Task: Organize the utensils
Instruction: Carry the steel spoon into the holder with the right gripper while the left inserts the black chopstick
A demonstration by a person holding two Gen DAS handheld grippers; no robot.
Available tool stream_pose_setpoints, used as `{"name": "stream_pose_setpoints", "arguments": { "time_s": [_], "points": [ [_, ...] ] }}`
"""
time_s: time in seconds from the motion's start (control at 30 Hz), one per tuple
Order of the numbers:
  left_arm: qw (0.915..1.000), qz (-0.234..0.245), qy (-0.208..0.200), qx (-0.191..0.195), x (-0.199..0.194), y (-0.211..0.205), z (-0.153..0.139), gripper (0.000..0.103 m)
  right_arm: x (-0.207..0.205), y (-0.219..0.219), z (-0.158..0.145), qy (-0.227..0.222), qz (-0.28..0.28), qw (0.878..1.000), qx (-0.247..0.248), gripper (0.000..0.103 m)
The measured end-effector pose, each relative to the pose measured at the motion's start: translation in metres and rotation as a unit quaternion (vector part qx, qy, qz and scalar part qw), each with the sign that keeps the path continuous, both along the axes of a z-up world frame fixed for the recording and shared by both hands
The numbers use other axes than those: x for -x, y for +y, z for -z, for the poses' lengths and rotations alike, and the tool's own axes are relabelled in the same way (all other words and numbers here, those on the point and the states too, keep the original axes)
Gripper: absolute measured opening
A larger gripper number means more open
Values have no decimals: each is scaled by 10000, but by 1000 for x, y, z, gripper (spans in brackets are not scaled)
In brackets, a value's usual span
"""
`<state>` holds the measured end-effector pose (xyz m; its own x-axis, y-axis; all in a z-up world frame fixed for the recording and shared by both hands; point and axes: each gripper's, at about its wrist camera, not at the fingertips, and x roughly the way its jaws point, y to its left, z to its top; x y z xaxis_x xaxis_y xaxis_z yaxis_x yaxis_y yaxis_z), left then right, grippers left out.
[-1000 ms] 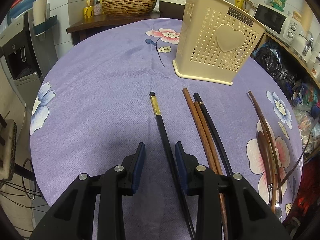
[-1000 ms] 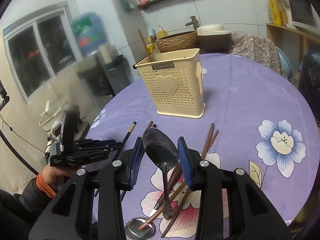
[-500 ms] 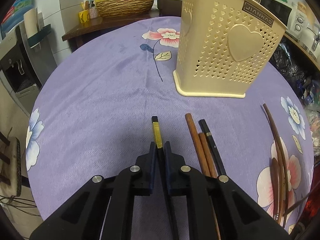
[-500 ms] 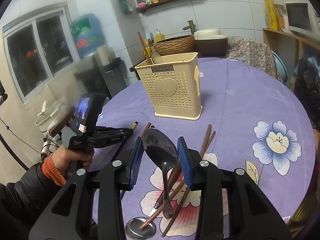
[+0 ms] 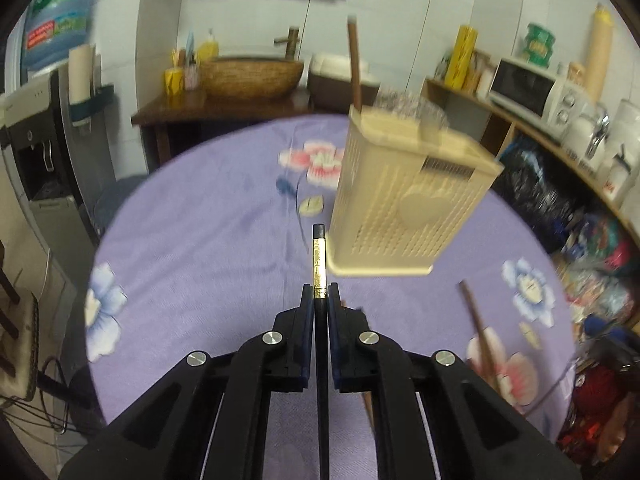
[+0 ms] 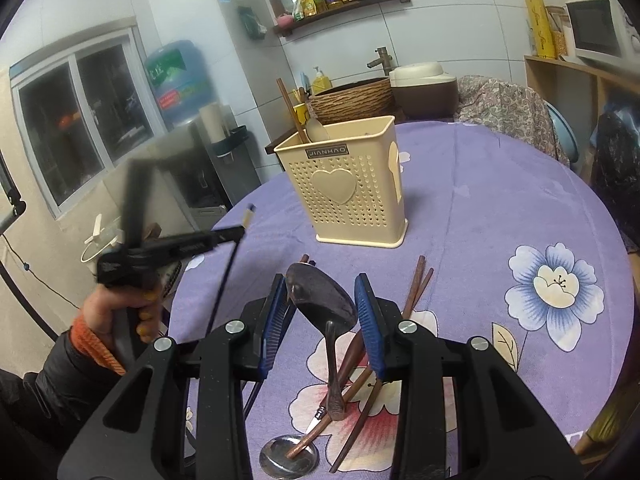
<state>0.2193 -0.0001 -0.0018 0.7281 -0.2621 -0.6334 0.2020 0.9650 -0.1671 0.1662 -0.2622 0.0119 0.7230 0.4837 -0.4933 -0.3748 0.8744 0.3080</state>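
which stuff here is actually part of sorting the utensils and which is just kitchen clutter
Part of the job: black chopstick in the left gripper, cream holder, metal spoon, brown chopsticks, open right gripper.

Just lying about: microwave, woven basket, water jug.

Cream utensil basket — dark label reads "JIANHAO" — nothing else legible.

The left tool is clamped tight on a black chopstick and raised off the desk; the right tool hovers, jaws spread wide.
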Motion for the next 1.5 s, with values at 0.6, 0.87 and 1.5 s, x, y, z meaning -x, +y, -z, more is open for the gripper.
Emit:
{"name": "stream_pose_setpoints", "arguments": {
  "time_s": [0.6,0.87,1.5],
  "points": [
    [9941,-94,-1007,380,23,22,-65,8,-5,14,-26,-302,-163,9993,143,33],
    [9892,95,-1409,401,19,17,-118,8,-35,14,-69,-547,-205,9980,233,33],
    [9856,-206,-1580,570,-79,-33,-143,8,-157,33,-109,-1032,662,9896,757,33]
  ]
}}
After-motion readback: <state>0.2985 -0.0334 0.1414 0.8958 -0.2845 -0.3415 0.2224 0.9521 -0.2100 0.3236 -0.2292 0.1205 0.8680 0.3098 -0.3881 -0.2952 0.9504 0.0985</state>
